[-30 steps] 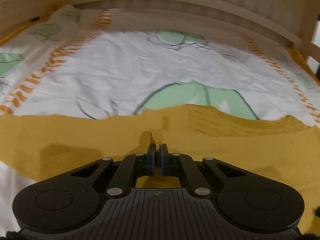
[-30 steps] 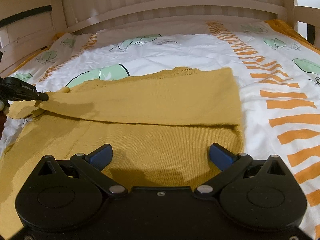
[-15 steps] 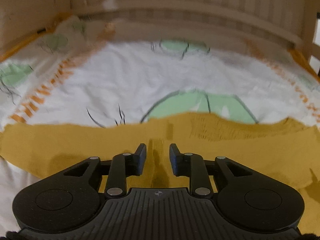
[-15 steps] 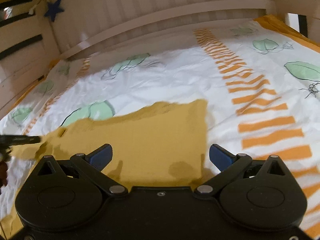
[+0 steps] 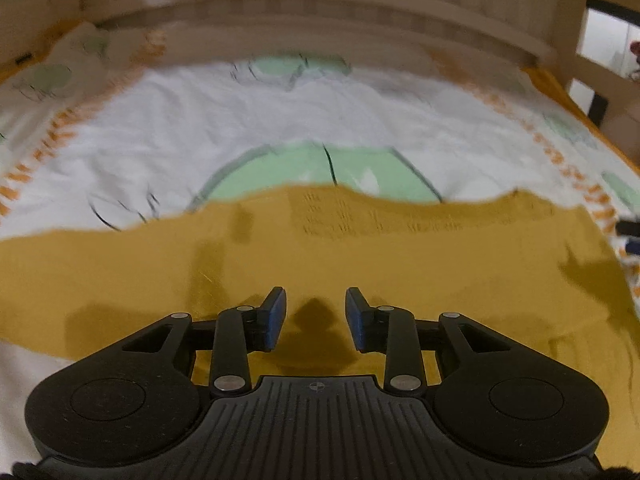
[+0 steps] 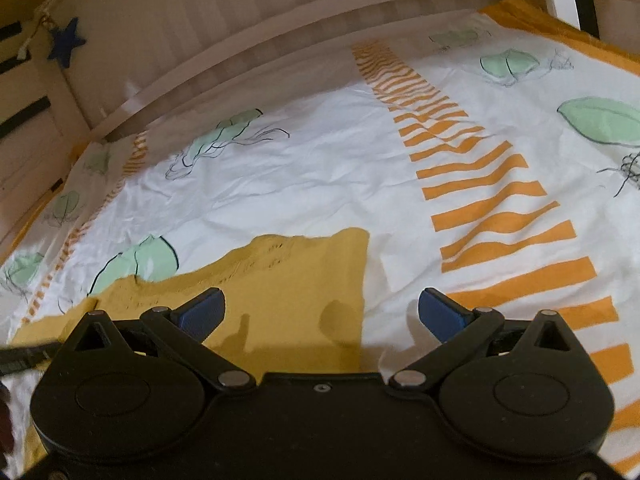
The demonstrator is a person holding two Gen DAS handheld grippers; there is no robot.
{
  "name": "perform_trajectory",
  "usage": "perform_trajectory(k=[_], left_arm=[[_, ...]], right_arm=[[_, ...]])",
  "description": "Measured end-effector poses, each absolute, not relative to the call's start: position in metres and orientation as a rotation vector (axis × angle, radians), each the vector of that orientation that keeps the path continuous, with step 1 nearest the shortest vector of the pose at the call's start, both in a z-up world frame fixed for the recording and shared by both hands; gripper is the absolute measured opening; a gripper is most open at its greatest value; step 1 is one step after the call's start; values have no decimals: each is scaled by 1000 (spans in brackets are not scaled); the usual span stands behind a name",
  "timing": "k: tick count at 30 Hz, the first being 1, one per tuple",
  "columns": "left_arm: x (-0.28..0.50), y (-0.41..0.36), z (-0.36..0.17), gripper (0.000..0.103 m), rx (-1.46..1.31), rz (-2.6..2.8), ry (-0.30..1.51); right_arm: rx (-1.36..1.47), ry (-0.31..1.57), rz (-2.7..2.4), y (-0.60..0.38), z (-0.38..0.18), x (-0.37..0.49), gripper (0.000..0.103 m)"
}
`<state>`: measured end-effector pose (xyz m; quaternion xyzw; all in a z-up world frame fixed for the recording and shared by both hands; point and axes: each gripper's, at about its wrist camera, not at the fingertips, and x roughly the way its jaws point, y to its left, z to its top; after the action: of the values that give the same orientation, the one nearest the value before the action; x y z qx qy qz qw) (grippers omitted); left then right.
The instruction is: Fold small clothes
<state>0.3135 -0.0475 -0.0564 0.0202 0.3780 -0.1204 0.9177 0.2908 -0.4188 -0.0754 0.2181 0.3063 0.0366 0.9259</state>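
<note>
A mustard-yellow knit garment (image 5: 360, 256) lies flat on the bed, its far edge wavy with a ribbed band. My left gripper (image 5: 316, 304) hovers low over its near part. Its jaws are opening, and only flat cloth lies beneath the gap. In the right wrist view the same garment (image 6: 288, 280) shows its right edge and far corner. My right gripper (image 6: 320, 308) stands wide open above that edge, one fingertip (image 6: 204, 312) over the cloth, the other over the sheet. The left gripper's dark tip (image 6: 24, 356) shows at the far left.
The bed sheet (image 6: 320, 176) is white with green leaf prints and orange stripe bands (image 6: 492, 208). A pale wooden slatted headboard (image 6: 280, 32) curves along the far side. A bed rail (image 5: 592, 76) stands at the right. A blue star (image 6: 66, 42) hangs at the upper left.
My left gripper let go of the yellow cloth, its jaws parted, and it drew back. My right gripper swung to the right, so less of the garment is in its view.
</note>
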Motion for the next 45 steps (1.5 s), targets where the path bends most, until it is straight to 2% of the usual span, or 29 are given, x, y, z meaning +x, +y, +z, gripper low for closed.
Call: perform_trajectory(k=[2, 7, 11, 13, 14, 16, 20, 22, 23, 27, 34, 37, 39, 40, 41, 43, 45], left_arm=[[318, -51, -70, 32, 55, -239, 802], [311, -56, -83, 35, 119, -234, 736], [309, -55, -85, 36, 105, -232, 714], [310, -53, -85, 36, 78, -235, 708], [309, -51, -86, 36, 67, -238, 705], [309, -49, -86, 36, 51, -243, 702], [309, -49, -86, 36, 50, -242, 700], [309, -49, -86, 36, 50, -242, 698], [309, -49, -86, 36, 50, -242, 698], [309, -49, -87, 36, 46, -244, 698], [309, -51, -87, 36, 51, -241, 697], [309, -51, -87, 36, 54, -240, 697], [310, -51, -87, 37, 55, -239, 697], [310, -52, -87, 37, 56, -239, 696], [310, -52, -86, 37, 56, -238, 695], [310, -51, -86, 39, 54, -235, 697], [308, -50, -83, 42, 52, -234, 707]], right_arm=[[456, 637, 103, -423, -77, 299, 103], [460, 653, 127, -429, -80, 318, 103], [564, 637, 149, -442, -86, 332, 102], [637, 630, 153, -450, -91, 338, 92], [662, 632, 152, -453, -93, 340, 80], [687, 651, 129, -457, -97, 345, 65], [668, 681, 123, -455, -102, 351, 61], [670, 682, 131, -453, -103, 352, 48], [663, 681, 128, -451, -102, 353, 15], [478, 616, 102, -434, -78, 343, 12], [349, 703, -12, -426, -90, 358, 13], [372, 702, -39, -429, -97, 356, 36], [369, 670, -75, -429, -93, 347, 69], [362, 653, -92, -428, -89, 342, 77], [358, 637, -96, -427, -85, 336, 82], [356, 617, -91, -424, -76, 323, 83], [351, 613, -77, -420, -67, 310, 97]])
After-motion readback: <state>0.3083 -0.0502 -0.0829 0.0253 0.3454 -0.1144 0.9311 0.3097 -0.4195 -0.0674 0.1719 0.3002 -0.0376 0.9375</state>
